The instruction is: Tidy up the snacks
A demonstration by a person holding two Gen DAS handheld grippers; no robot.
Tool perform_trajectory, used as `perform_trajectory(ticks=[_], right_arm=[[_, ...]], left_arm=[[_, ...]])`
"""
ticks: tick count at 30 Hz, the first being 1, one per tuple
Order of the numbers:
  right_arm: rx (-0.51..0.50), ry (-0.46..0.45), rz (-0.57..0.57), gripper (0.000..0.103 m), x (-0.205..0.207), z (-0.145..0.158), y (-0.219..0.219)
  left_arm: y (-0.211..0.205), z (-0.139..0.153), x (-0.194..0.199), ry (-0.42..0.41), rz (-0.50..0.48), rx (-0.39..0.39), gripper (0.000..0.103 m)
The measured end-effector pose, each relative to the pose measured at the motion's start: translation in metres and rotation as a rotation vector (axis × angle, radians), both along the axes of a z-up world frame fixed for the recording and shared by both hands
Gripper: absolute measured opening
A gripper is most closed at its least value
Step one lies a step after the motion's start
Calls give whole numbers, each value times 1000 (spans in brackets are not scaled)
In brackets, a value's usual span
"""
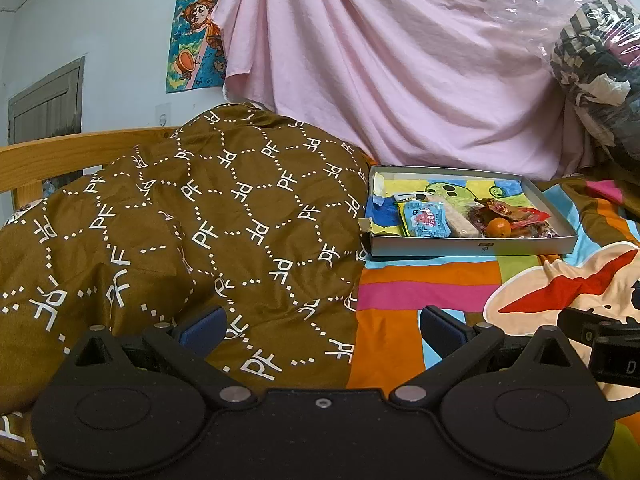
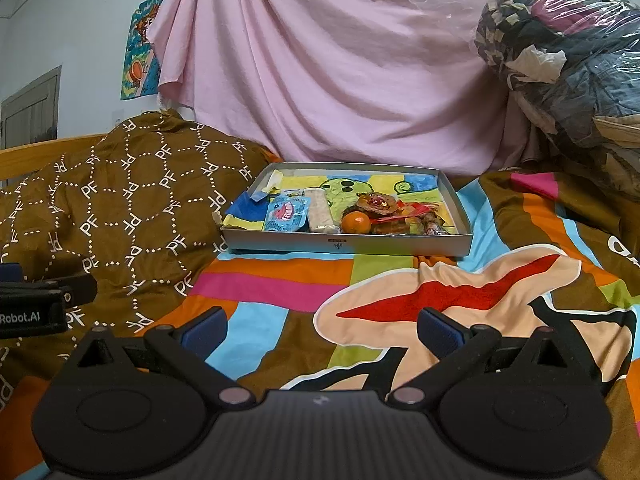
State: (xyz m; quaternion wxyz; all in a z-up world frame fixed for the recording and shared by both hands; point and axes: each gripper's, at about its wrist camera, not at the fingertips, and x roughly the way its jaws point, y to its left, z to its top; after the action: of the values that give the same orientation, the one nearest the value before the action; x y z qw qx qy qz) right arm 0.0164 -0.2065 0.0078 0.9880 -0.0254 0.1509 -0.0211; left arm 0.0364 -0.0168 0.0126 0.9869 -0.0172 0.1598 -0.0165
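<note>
Right wrist view: pink sheet [image 2: 340,68] hangs across back; brown PF-print quilt [image 2: 132,196] bunched at L; striped cartoon bedspread [image 2: 280,280] covers bed. Bagged clothes bundle [image 2: 560,40] upper R. Shallow grey box tray [image 2: 400,246] sits on bedspread, just beside quilt, well apart from both grippers. Inside tray, near front wall, L to R: blue snack pouch [image 2: 286,212], pale wrapped bar [image 2: 320,210], small orange [image 2: 355,223], red/brown wrapped snacks [image 2: 404,216] in a heap, touching. Right gripper [image 2: 322,330]: jaws wide, nothing betw. them, above bedspread. Left gripper [image 1: 322,328]: also wide, empty, over quilt/bedspread edge.
</note>
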Motion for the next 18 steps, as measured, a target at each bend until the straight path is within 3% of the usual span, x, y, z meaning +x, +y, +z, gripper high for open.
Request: perform_trajectory(ticks=[18], right_arm=[[-3,4,1,103,0,-1,0]], left_arm=[[1,1,0,3,7,-3,102]])
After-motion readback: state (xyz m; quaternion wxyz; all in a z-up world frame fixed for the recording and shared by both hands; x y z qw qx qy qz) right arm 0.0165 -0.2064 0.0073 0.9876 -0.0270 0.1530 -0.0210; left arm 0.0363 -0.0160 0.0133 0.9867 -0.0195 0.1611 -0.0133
